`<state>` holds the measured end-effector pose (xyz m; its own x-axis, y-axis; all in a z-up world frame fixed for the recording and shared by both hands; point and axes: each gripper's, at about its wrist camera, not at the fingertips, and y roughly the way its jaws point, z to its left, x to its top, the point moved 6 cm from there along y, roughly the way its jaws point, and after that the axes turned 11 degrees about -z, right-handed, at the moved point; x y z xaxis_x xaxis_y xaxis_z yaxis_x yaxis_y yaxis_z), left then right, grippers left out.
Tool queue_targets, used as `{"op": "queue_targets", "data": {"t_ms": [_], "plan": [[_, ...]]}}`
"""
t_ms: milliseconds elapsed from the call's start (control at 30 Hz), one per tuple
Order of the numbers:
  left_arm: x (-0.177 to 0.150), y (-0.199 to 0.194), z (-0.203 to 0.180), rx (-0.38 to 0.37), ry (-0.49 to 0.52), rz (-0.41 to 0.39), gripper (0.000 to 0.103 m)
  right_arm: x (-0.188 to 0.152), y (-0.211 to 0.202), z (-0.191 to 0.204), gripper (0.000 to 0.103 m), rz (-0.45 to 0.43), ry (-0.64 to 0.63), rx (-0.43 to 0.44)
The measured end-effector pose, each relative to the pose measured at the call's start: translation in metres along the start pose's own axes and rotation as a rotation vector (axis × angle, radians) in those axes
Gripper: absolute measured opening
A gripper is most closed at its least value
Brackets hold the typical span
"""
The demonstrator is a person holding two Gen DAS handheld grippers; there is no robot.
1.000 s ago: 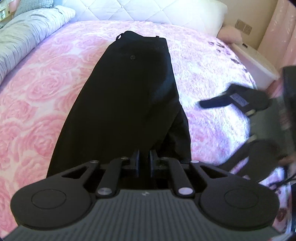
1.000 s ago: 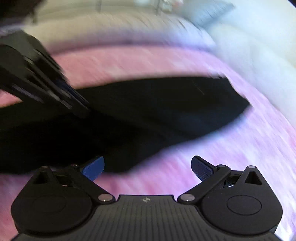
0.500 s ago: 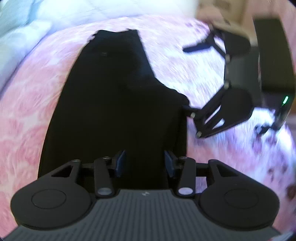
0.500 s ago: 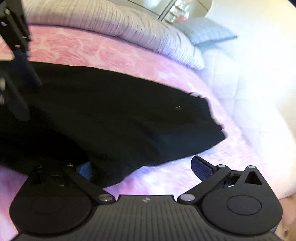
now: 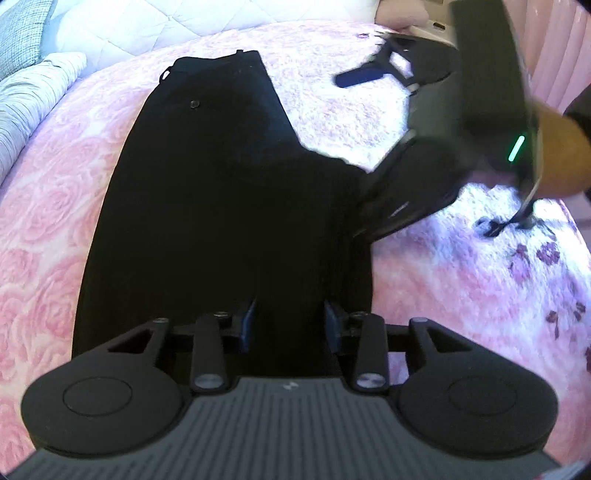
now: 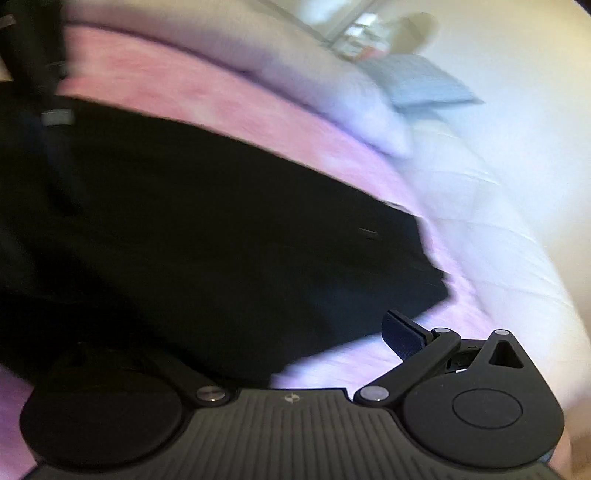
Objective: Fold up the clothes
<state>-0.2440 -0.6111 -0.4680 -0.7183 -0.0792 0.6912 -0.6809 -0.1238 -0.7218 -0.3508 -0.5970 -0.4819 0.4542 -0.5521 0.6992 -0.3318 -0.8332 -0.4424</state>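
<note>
**Black trousers flat on the pink bed, both grippers at their near end**

In the left wrist view we see the black trousers (image 5: 207, 206) lying lengthwise on the pink rose-patterned bedspread (image 5: 48, 236), waistband toward the head of the bed, where a white quilted headboard (image 5: 147, 26) rises. A small button (image 5: 193, 104) shows near the waistband. A grey striped pillow (image 5: 26, 99) sits at the left edge of the bed. The left gripper (image 5: 290, 326) hovers over the near end of the trousers with its fingers (image 5: 248, 325) a moderate way apart; dark cloth fills the gap between them, but the pads do not press on it. The right gripper (image 5: 373, 147) comes in from the right edge of the bed, spread wide: one finger points out over the bare bedspread, the other reaches the right border of the trousers. Behind it we glimpse a person's hand (image 5: 561, 155).

In the right wrist view everything is blurred. The trousers (image 6: 221, 240) stretch across the middle, their waistband end toward the right, with pink bedspread (image 6: 207, 96) beyond them and the striped pillow (image 6: 332, 92) farther back. The right gripper (image 6: 258, 350) stands wide open: its right finger (image 6: 402, 336) lies over the pale bedspread, clear of the cloth, while the left finger is lost against the black fabric, so we cannot tell whether it touches. The left gripper (image 6: 40, 110) shows dimly at the upper left, over the trousers.
</note>
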Motion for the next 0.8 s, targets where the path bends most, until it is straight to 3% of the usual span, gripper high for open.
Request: {"op": "queue_targets", "data": {"t_ms": [167, 300, 400, 500, 667, 800], "plan": [[-0.006, 0.005, -0.022, -0.014, 0.051, 0.043, 0.041, -0.025, -0.034, -0.027, 0.101, 0.038, 0.102, 0.020], [-0.021, 0.011, -0.018, 0.027, -0.024, 0.109, 0.041, -0.026, -0.041, -0.018, 0.100, 0.127, 0.179, 0.033], [-0.029, 0.011, -0.007, 0.041, -0.149, 0.113, 0.043, -0.022, -0.047, -0.001, 0.102, 0.102, 0.065, 0.052], [-0.031, 0.011, -0.005, 0.048, -0.178, 0.130, 0.043, -0.026, -0.060, 0.009, 0.102, 0.084, 0.040, 0.099], [-0.038, 0.006, -0.016, 0.062, -0.149, 0.184, 0.043, -0.068, -0.069, 0.003, 0.102, 0.249, 0.219, 0.108], [-0.048, -0.004, -0.025, 0.082, -0.155, 0.235, 0.043, -0.081, -0.096, 0.000, 0.102, 0.272, 0.331, 0.158]]}}
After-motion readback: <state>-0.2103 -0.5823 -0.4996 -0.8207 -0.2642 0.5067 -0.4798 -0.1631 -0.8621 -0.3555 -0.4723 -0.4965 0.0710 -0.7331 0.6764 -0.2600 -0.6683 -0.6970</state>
